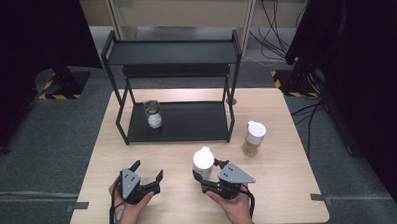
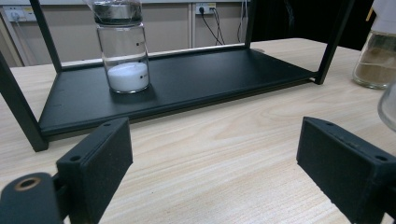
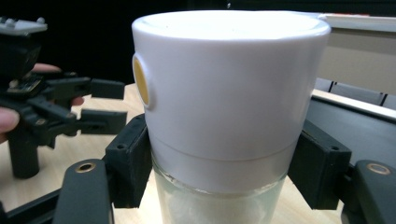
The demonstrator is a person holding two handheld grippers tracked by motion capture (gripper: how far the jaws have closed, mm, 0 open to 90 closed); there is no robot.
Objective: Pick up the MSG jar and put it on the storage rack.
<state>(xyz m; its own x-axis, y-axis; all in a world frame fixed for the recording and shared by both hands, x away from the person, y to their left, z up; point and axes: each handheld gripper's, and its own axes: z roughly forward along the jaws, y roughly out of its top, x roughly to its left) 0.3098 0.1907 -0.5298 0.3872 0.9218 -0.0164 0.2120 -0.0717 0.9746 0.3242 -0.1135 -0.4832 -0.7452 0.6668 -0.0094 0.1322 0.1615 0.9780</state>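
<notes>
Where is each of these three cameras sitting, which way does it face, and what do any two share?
High view: above the person's side, looking forward and down at the table; both hands and grippers show.
Left gripper view: on the left gripper, facing the rack; open jaws show.
Right gripper view: on the right gripper, clamping the white-lidded jar.
Shared: that jar, also in the high view.

The left gripper [image 2: 212,158] hangs low over the pale wooden table [image 2: 224,140], its two black jaws spread wide with bare wood between them. Ahead sits a black shelf rack [image 2: 187,79]; a clear glass jar [image 2: 122,46] with white powder stands on its bottom tray. Another jar [image 2: 376,56], brownish inside, stands at far right.
</notes>
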